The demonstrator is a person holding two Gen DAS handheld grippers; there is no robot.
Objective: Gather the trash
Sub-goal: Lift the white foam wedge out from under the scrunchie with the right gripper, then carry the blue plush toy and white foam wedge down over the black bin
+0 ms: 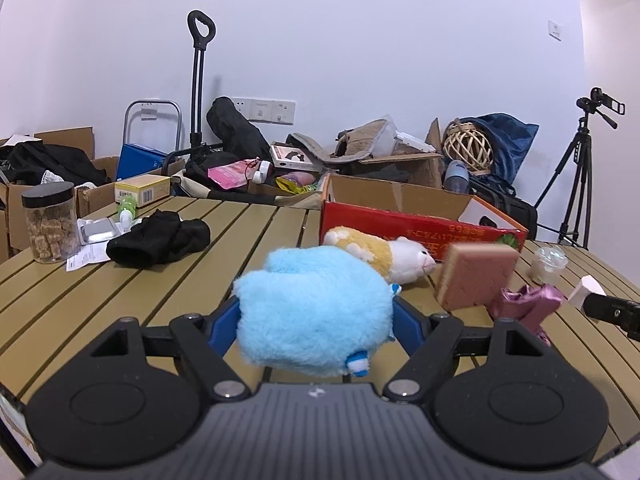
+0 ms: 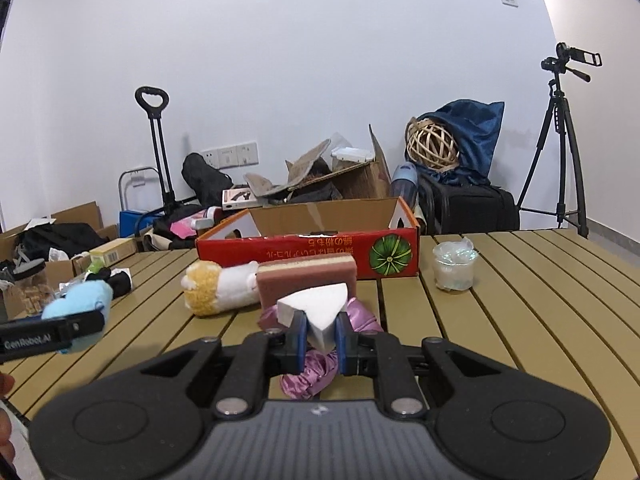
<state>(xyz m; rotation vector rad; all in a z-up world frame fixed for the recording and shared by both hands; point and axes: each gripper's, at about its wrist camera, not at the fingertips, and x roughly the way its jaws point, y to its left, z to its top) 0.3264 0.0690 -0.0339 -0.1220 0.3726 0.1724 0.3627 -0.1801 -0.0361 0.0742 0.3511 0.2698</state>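
My left gripper [image 1: 316, 316] is shut on a fluffy light-blue plush toy [image 1: 316, 308], held just above the slatted table; it also shows in the right wrist view [image 2: 80, 300]. My right gripper [image 2: 321, 338] is shut on a white foam wedge [image 2: 316, 308], seen at the right edge of the left wrist view [image 1: 586, 290]. Below it lies a crumpled purple wrapper [image 2: 308, 376]. A pink sponge [image 2: 308, 284] stands behind the wedge. An open red cardboard box [image 2: 308, 252] sits farther back.
A yellow-and-white plush [image 2: 220, 286] lies left of the sponge. A crumpled clear plastic cup [image 2: 454, 266] stands at the right. A black cloth [image 1: 160, 240], a jar [image 1: 50, 224], papers and a small bottle lie at the left. Cluttered boxes and a tripod [image 2: 556, 152] stand behind the table.
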